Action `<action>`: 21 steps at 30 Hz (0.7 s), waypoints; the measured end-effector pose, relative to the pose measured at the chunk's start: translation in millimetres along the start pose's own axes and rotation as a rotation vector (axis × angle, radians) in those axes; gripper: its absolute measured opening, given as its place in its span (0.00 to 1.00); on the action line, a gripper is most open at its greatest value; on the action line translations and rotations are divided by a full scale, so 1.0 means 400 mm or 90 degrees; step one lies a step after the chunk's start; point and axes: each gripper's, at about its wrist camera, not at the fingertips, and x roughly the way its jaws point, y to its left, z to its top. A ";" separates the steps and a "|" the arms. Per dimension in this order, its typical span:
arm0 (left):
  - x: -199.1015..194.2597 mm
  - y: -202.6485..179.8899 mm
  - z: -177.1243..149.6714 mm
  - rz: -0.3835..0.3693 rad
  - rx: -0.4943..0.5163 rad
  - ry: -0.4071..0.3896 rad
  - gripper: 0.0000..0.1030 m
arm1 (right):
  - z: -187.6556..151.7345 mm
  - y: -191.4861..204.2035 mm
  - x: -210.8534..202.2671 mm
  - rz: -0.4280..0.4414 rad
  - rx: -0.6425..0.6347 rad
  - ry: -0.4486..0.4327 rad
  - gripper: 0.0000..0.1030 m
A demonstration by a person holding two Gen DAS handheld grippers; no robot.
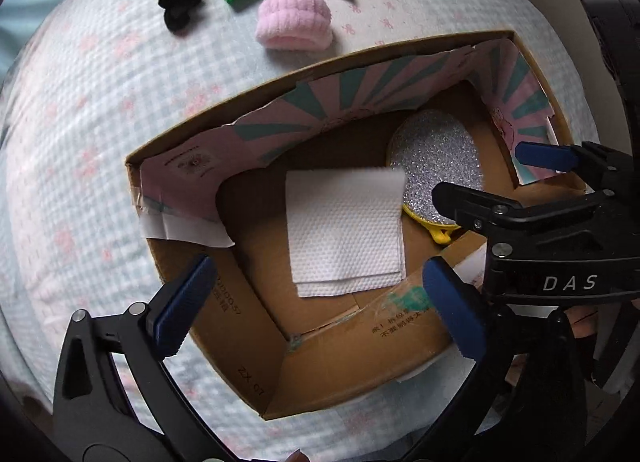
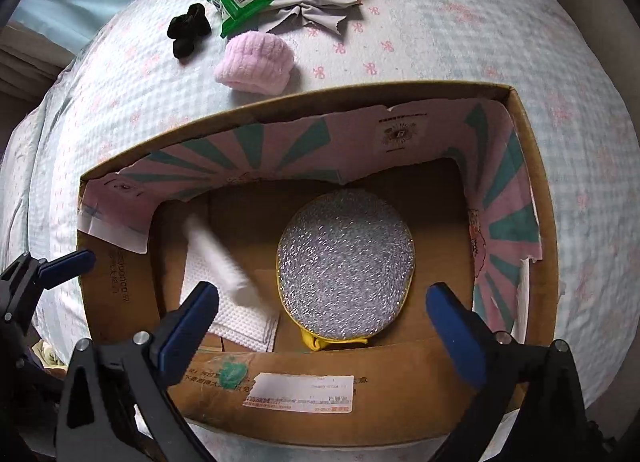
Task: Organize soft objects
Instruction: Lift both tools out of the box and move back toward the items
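I am holding both grippers over the open brown cardboard box (image 2: 532, 198) that is sitting on the bed with the pale blue checked cover (image 1: 80, 110). The left gripper (image 1: 316, 304) is showing its blue fingers (image 1: 184, 302) spread wide with nothing between them, and the right gripper (image 2: 324, 322) is spread wide and empty too. Inside the box, the white folded paper towel (image 1: 344, 230) is lying on the floor of the box, with one blurred corner looking as if it is dropping, just beside the round silver sparkly scrubbing pad with a yellow edge (image 2: 346, 262). I think the next soft thing to fetch is the fluffy pink rolled cloth (image 2: 256, 62), which is waiting on the bed just past the far wall of the box. To do this well, I am planning to lift straight up first so the fingers are not bumping the tall box walls. The torn pink and green paper lining (image 2: 508, 222) is sticking up along the rim and could catch a finger. The bed past the box is giving me lots of open room, but the black scrunchie (image 2: 188, 28) and the green wipes packet (image 2: 236, 2) are lying near the pink cloth, so I am aiming from the open side.
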 end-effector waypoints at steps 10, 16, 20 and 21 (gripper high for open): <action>-0.028 0.006 -0.014 -0.015 -0.013 -0.003 1.00 | -0.013 -0.004 -0.029 0.001 0.007 -0.027 1.00; -0.097 0.008 -0.029 -0.005 -0.023 -0.032 1.00 | -0.023 0.006 -0.100 -0.002 0.005 -0.054 1.00; -0.167 0.011 -0.041 -0.004 -0.037 -0.062 1.00 | -0.034 0.022 -0.172 -0.009 -0.003 -0.075 1.00; -0.189 0.012 -0.045 -0.002 -0.041 -0.071 1.00 | -0.039 0.025 -0.194 -0.011 -0.004 -0.080 1.00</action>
